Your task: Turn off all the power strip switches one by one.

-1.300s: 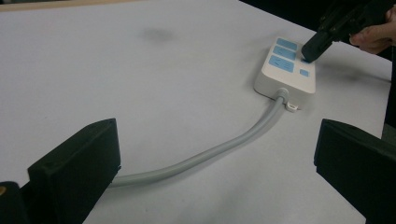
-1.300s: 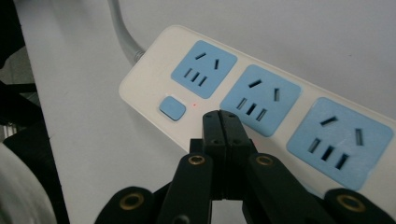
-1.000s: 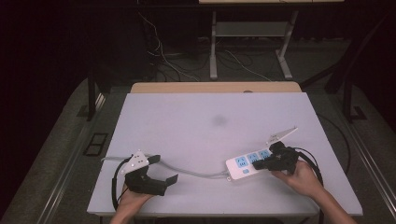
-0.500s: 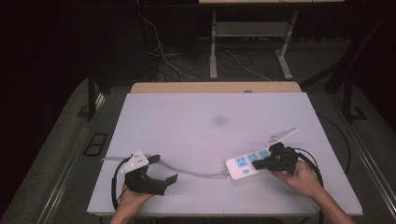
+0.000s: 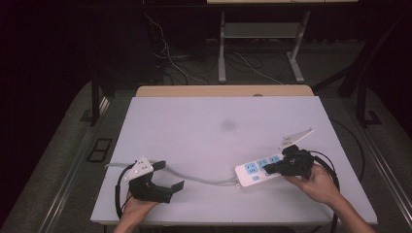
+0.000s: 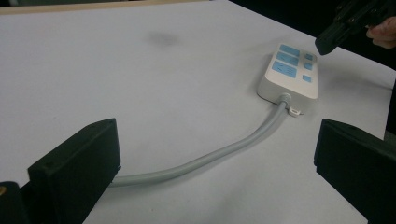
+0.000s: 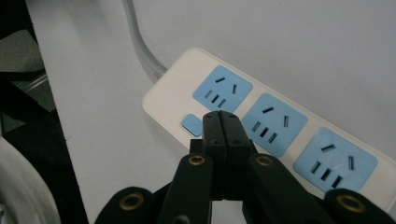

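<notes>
We see a white power strip (image 5: 260,171) lying flat on the table (image 5: 204,126), near the right end of the near edge and set at a slant, its far end turned toward the right edge. It carries three blue sockets (image 7: 274,123) in a row and a small blue button (image 7: 192,125) at the end where the cord leaves. The grey cord (image 5: 194,176) runs from that end leftward in a gentle curve along the near part of the table, toward the left near corner.

Our right gripper (image 5: 272,168) is over the strip, its tip just above the white casing beside the button and the first socket. Its jaws are pressed together with no gap and nothing between them; the right gripper view shows the two black tips (image 7: 221,122) meeting as one. Whether the tip touches the strip we cannot tell.

Our left gripper (image 5: 170,175) rests near the left near corner, well apart from the strip. Its jaws stand wide apart and hold nothing; in the left gripper view the cord passes across the table between them, lying free.
</notes>
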Demonstrator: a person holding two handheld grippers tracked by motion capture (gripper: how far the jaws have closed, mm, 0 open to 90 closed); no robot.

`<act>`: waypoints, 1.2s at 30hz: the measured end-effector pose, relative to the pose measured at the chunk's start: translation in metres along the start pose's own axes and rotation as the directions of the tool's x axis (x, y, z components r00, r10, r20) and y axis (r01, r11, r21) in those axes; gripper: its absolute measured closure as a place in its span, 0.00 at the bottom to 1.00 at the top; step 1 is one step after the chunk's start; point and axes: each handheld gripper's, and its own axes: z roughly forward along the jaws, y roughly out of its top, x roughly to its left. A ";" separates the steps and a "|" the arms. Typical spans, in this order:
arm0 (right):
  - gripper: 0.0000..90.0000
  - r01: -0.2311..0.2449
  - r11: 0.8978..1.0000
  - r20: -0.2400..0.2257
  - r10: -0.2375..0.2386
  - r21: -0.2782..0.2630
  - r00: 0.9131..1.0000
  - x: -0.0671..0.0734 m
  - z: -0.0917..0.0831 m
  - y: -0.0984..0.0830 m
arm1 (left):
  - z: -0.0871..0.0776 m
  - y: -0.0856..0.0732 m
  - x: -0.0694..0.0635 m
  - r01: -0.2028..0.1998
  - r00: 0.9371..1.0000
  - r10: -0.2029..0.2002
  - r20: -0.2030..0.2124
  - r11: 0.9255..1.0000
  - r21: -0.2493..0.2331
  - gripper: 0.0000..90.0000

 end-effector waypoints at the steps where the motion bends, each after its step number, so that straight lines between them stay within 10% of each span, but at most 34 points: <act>1: 1.00 0.005 1.000 -0.003 -0.005 0.001 1.000 0.001 -0.001 0.002 | 0.000 0.000 0.000 0.000 1.000 0.000 0.000 1.000 0.000 0.00; 36: 1.00 0.060 0.994 -0.045 -0.057 0.089 0.997 0.014 0.026 0.023 | -0.001 0.000 -0.001 -0.001 1.000 0.001 0.004 1.000 -0.003 0.00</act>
